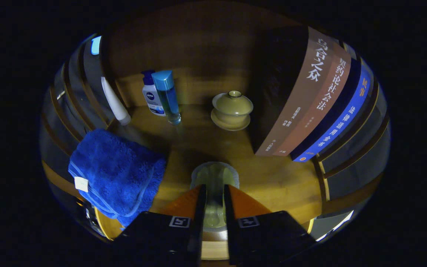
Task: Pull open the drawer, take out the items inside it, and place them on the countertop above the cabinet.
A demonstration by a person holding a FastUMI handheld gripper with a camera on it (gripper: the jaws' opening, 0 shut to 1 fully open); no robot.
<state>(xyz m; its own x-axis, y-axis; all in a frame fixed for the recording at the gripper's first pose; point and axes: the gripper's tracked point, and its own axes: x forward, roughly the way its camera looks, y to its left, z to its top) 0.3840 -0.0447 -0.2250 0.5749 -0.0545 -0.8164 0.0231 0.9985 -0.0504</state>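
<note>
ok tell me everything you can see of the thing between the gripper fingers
A pale green, glassy cup with a thin light rim, seen from above. It stands upright on the wooden countertop, ahead of the lidded tea bowl's side. The gripper has a finger on either side of it, close against its walls; whether both press on it cannot be told.

the gripper (pixel 213 193) pointed toward twelve o'clock, its two fingers running nearly parallel with a narrow gap between them. both fingers (pixel 201 202) pressed on the sides of a small pale, translucent glass cup (pixel 214 178), whose rim stood just past the tips. each finger base carried a square marker.
</note>
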